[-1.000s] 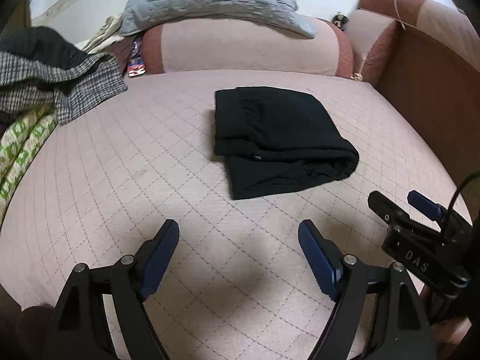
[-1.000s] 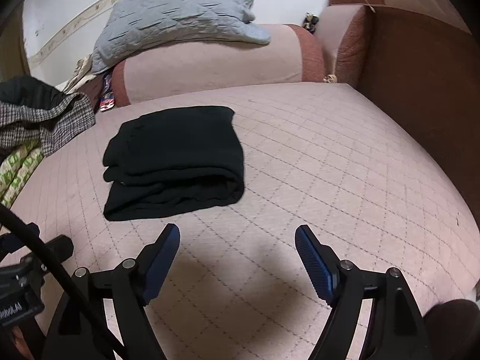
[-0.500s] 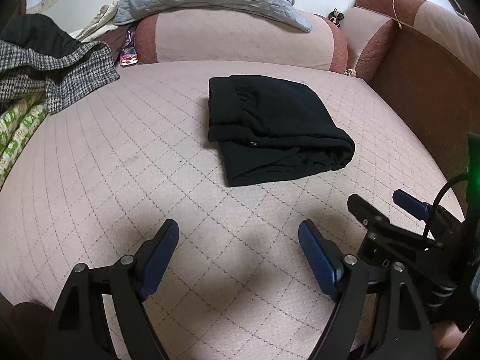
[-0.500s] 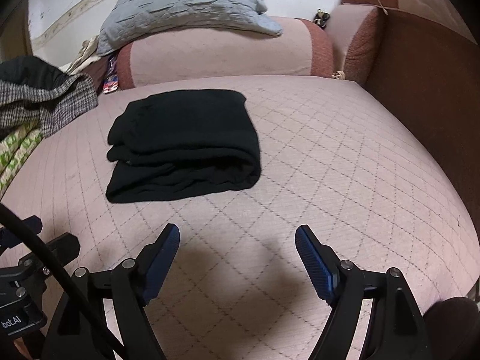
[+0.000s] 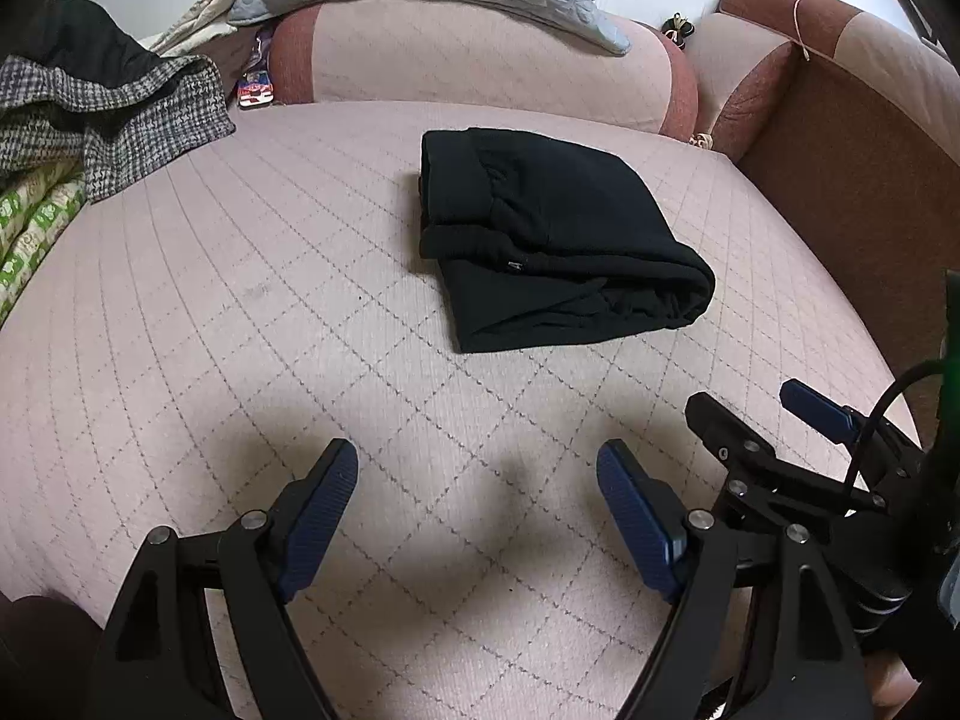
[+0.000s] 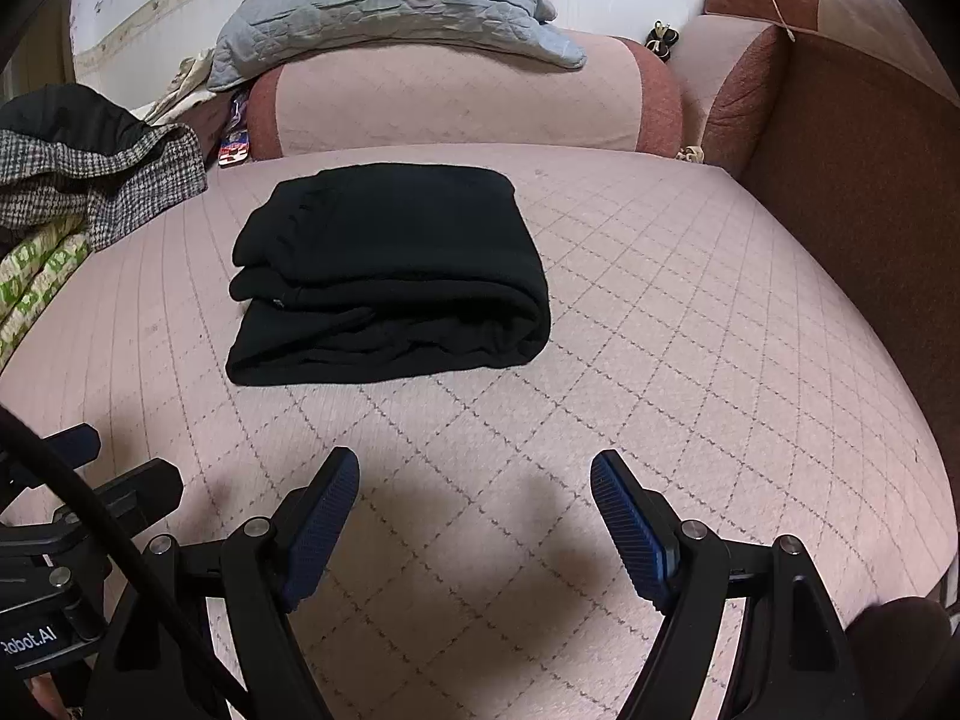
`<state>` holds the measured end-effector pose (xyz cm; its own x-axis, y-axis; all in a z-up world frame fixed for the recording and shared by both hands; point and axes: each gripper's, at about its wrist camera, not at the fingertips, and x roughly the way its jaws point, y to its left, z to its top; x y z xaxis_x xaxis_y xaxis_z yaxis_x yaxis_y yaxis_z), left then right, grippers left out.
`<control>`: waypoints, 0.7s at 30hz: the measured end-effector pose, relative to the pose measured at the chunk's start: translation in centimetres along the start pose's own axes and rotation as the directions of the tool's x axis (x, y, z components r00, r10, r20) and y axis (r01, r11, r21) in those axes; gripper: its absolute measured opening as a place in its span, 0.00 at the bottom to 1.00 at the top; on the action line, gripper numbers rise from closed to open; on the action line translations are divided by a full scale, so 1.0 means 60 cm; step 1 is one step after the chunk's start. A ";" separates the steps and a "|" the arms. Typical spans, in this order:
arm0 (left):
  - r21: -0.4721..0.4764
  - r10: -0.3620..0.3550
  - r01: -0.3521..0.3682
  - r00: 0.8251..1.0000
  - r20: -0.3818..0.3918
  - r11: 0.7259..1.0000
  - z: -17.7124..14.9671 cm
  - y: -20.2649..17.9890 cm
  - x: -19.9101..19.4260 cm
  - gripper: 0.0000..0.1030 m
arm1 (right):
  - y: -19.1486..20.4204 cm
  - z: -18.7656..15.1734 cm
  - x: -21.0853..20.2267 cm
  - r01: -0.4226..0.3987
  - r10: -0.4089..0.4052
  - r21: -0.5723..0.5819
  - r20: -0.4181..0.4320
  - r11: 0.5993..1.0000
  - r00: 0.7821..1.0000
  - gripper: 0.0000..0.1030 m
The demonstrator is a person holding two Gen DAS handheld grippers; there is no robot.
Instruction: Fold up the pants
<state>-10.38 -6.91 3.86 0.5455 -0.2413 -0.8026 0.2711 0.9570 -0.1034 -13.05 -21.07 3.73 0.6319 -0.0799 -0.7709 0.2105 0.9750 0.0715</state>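
Your left gripper [image 5: 477,483] has its fingers [image 5: 318,504] wide apart with nothing between them, above the pink quilted sofa seat [image 5: 210,312]. Your right gripper [image 6: 474,492] is the same, fingers apart and empty. The black pants [image 5: 552,234] lie folded on the seat, at 1 o'clock from the left gripper and at 11 o'clock from the right one, apart from both.

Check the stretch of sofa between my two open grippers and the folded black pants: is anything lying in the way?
Nothing visible. Only bare quilted cushion lies between the left gripper, the right gripper and the black pants. The checked garment sits off to the left, clear of both paths.
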 end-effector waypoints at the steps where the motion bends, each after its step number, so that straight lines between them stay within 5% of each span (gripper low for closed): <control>1: -0.001 -0.002 0.002 1.000 -0.001 1.000 0.000 0.002 0.001 0.79 | 0.002 -0.001 0.001 0.001 -0.001 -0.002 -0.002 1.000 1.000 0.81; 10: -0.015 -0.011 0.011 1.000 -0.005 1.000 -0.003 0.015 0.007 0.79 | 0.015 -0.005 0.006 0.008 -0.008 -0.025 -0.013 1.000 1.000 0.82; 14: -0.039 0.038 -0.034 0.991 0.127 0.999 -0.005 0.025 -0.022 0.79 | 0.018 -0.008 0.006 0.013 -0.013 -0.025 -0.007 1.000 1.000 0.82; 15: -0.043 0.072 -0.066 0.982 0.176 0.997 -0.006 0.025 -0.034 0.79 | 0.018 -0.008 0.005 0.010 -0.010 -0.024 -0.003 1.000 1.000 0.82; 17: -0.052 0.169 -0.161 0.928 0.333 0.986 -0.010 0.022 -0.079 0.81 | 0.017 -0.007 0.001 0.002 -0.002 -0.022 0.010 1.000 1.000 0.82; 18: -0.061 0.187 -0.177 0.902 0.389 0.982 -0.012 0.021 -0.098 0.90 | 0.017 -0.007 -0.003 -0.001 0.001 -0.022 0.020 1.000 1.000 0.82; 19: -0.071 0.190 -0.177 0.877 0.441 0.982 -0.014 0.020 -0.117 1.00 | 0.017 -0.008 -0.008 -0.002 0.003 -0.023 0.028 1.000 1.000 0.82; 20: -0.089 0.183 -0.160 0.838 0.514 0.983 -0.019 0.020 -0.146 1.00 | 0.018 -0.007 -0.012 -0.003 0.004 -0.026 0.038 1.000 0.999 0.82; 21: -0.097 0.173 -0.143 0.816 0.551 0.985 -0.021 0.019 -0.163 1.00 | 0.018 -0.008 -0.016 -0.004 0.005 -0.029 0.046 1.000 0.999 0.82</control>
<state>-16.40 -3.24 10.86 0.9292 -0.1206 -0.3495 0.1124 0.9927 -0.0436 -13.77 -19.82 4.26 0.6668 -0.0842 -0.7404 0.1865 0.9808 0.0564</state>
